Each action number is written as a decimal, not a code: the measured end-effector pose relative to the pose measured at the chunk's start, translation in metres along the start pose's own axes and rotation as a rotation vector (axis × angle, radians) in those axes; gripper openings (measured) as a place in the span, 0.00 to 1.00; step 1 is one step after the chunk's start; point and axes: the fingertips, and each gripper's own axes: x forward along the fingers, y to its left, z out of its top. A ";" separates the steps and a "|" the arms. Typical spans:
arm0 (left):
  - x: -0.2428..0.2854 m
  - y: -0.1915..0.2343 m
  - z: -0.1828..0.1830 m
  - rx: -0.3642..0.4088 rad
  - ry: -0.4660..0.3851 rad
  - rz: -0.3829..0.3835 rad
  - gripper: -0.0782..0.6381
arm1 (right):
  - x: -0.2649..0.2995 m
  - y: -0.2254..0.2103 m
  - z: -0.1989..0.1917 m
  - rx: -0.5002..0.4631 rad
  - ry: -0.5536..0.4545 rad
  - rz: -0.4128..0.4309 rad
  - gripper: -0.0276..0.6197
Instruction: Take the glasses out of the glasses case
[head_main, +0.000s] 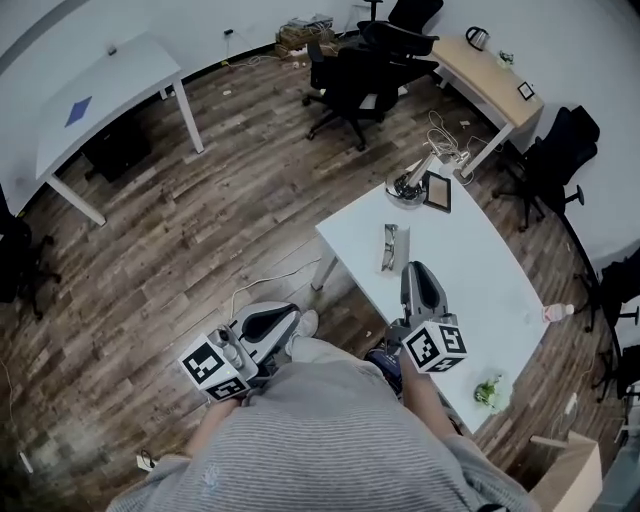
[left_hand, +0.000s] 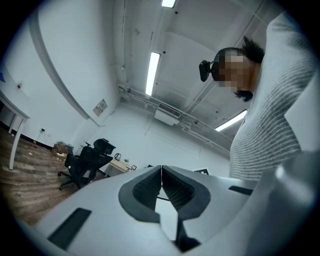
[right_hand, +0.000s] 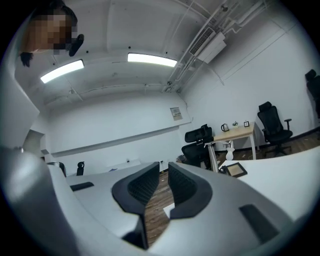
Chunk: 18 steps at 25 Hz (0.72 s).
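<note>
While the case lies on the desk near its left edge, too small to tell whether it is open or holds glasses, neither hand-held gripper touches it. The left hand-held gripper hangs over the floor, clenched on nothing. The right hand-held gripper hovers just near of the case, jaws slightly parted and empty. This fits a case still full or one already emptied. Bare desk lies right of the case; a stand and frame crowd the far end.

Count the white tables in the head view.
2. The far table stands at the upper left, near the wall. The near table is right of centre, just ahead of the person. Others may lie outside the frame.
</note>
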 end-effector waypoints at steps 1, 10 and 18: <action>0.010 0.012 0.004 0.000 0.007 -0.013 0.13 | 0.013 -0.004 0.004 -0.014 -0.004 -0.009 0.11; 0.114 0.073 0.025 0.000 0.073 -0.229 0.13 | 0.076 -0.055 -0.009 -0.059 0.107 -0.122 0.17; 0.156 0.090 0.015 -0.021 0.127 -0.362 0.13 | 0.102 -0.086 -0.053 -0.055 0.268 -0.196 0.24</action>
